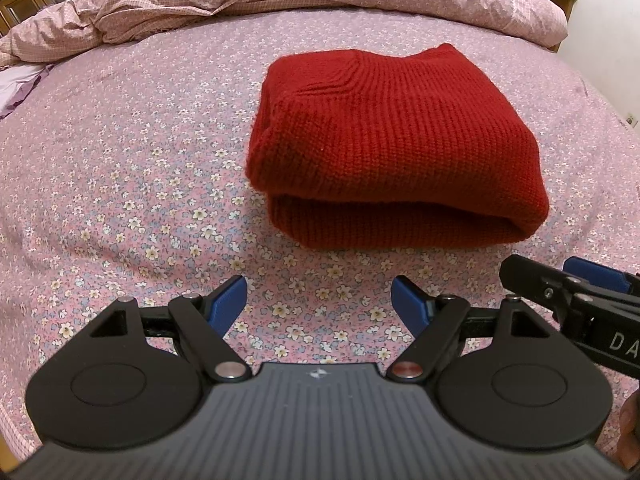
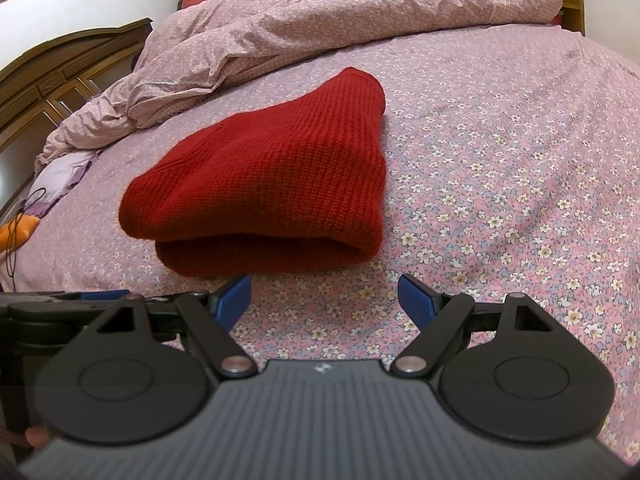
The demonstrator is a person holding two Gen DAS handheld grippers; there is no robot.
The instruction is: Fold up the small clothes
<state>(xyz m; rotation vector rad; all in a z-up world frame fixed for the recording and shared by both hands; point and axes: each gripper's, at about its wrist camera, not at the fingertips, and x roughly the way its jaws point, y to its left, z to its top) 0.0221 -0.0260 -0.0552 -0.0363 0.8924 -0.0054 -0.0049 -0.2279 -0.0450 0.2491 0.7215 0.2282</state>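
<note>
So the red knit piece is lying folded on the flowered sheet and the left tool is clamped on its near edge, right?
Not quite. The left tool is open and clear of the red knit piece, which does lie folded on the flowered sheet, as the left wrist view shows.

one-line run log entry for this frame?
phase: fold looks done | red knit garment: folded, on bed sheet | left gripper: open, empty | right gripper: open, empty | contact: none

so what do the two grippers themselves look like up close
Both match: the left gripper and right gripper have blue fingertips on black linkage arms, silver pivot pins, round black discs either side and a ribbed grey body. White lettering marks the right gripper's side in the left view.
</note>
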